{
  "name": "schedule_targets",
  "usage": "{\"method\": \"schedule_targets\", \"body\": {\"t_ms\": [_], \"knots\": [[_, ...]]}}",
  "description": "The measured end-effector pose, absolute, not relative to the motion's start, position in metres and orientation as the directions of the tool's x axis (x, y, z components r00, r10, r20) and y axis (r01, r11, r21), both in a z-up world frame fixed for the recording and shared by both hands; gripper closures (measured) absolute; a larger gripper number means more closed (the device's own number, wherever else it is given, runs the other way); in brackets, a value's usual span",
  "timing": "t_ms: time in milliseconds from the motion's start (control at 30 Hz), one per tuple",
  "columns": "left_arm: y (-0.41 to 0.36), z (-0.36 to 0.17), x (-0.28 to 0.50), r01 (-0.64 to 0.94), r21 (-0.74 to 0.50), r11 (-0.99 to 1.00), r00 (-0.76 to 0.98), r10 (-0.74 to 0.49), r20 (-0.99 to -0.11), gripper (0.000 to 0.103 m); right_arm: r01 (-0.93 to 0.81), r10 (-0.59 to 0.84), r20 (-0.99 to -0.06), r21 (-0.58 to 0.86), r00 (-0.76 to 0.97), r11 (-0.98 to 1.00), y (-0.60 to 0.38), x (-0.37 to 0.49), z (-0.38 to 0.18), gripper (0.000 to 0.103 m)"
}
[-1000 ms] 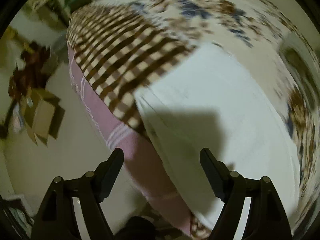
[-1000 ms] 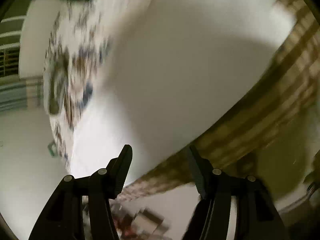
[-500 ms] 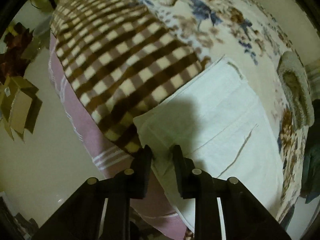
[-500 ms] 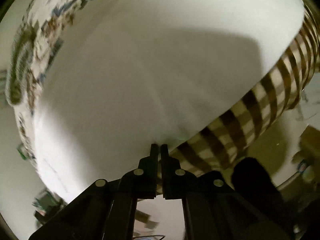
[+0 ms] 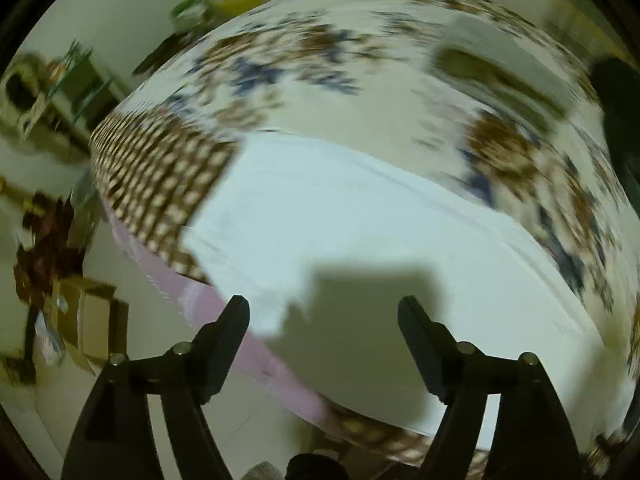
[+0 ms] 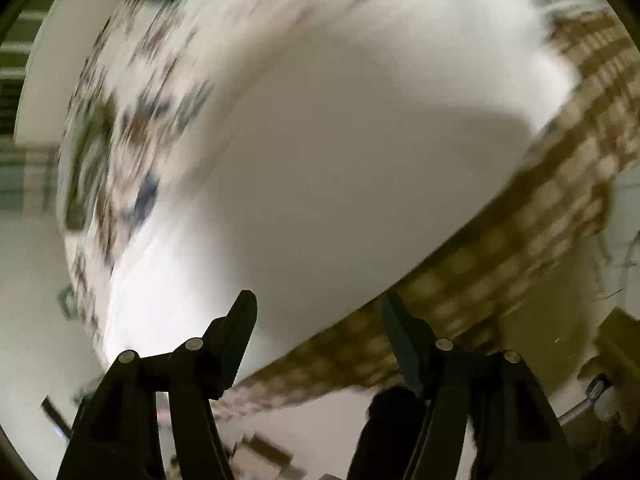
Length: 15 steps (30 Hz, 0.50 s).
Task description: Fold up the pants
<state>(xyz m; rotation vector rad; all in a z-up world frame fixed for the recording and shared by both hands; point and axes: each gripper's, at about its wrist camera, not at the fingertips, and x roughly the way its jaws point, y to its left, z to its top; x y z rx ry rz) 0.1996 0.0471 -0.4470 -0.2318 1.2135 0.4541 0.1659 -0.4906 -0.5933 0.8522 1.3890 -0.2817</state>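
Floral bed (image 5: 304, 92) | one white pants (image 5: 360, 232) | two grippers: left (image 5: 322, 314), right (image 6: 316, 312), jaws apart, empty

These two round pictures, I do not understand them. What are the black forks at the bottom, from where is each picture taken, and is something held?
No robot arm is here. A person carries a hand tool in each hand, each with two black fingers and a wide-angle camera that looks forward along them. That lens makes the pictures round and bent; the blur comes from movement.

One picture is from the left tool. Its left gripper stands open and holds nothing. Beyond it lie the white pants, folded flat on a bed. Under them are a brown checked blanket and a flowered sheet. A cardboard box stands on the floor at the left.

The other picture is from the right tool. The right gripper is open and empty too, above the near edge of the same pants.
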Motion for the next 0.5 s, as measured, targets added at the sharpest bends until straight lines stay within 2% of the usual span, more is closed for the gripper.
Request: {"method": "schedule_targets", "body": {"t_ms": [200, 333, 500], "knots": [[-0.077, -0.47, 0.209, -0.345, -0.025, 0.938, 0.246, 0.064, -0.967, 0.027, 0.696, 0.206, -0.923, 0.381, 0.325, 0.608, -0.654, 0.176, -0.594, 0.036], [-0.147, -0.497, 0.215, -0.271, -0.069, 0.96, 0.193, -0.016, -0.981, 0.027, 0.628, 0.368, -0.86, 0.51, 0.354, 0.588, -0.714, 0.205, -0.628, 0.034], [-0.216, -0.523, 0.222, -0.14, -0.023, 0.99, 0.134, -0.004, -0.991, 0.027, 0.489, 0.507, -0.778, 0.628, 0.371, 0.606, -0.709, 0.225, -0.633, 0.035]]}}
